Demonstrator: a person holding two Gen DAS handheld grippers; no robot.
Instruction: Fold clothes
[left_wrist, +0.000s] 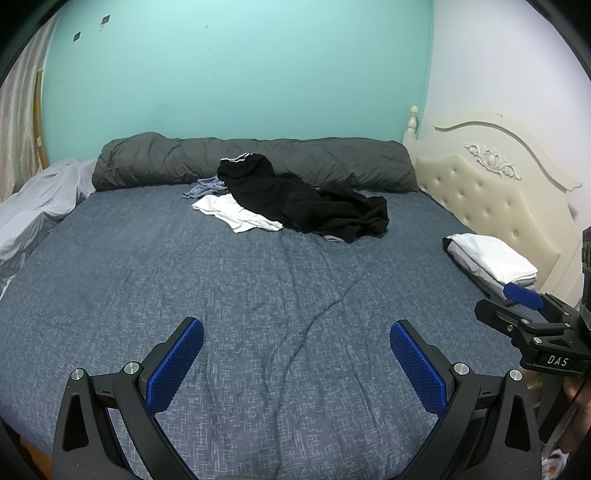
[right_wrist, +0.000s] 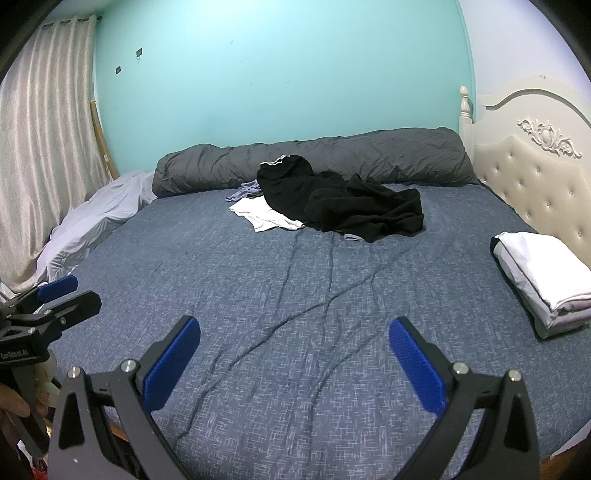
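A heap of unfolded clothes lies at the far middle of the bed: a black garment (left_wrist: 303, 203) (right_wrist: 343, 206) on top, a white one (left_wrist: 232, 214) (right_wrist: 266, 218) under its left edge, a bluish-grey one (left_wrist: 205, 188) (right_wrist: 245, 192) behind. A folded stack with a white piece on top (left_wrist: 491, 258) (right_wrist: 543, 277) rests at the right by the headboard. My left gripper (left_wrist: 297, 328) hangs open over the near part of the blue sheet, holding nothing. My right gripper (right_wrist: 295, 326) is open too, also over bare sheet, far from the heap.
The blue patterned sheet (left_wrist: 184, 266) (right_wrist: 207, 266) is wrinkled in the middle. A rolled grey duvet (left_wrist: 258, 158) (right_wrist: 369, 155) runs along the far wall. A cream tufted headboard (left_wrist: 491, 192) (right_wrist: 535, 184) bounds the right; pale bedding (left_wrist: 40, 206) and a curtain (right_wrist: 40, 147) the left.
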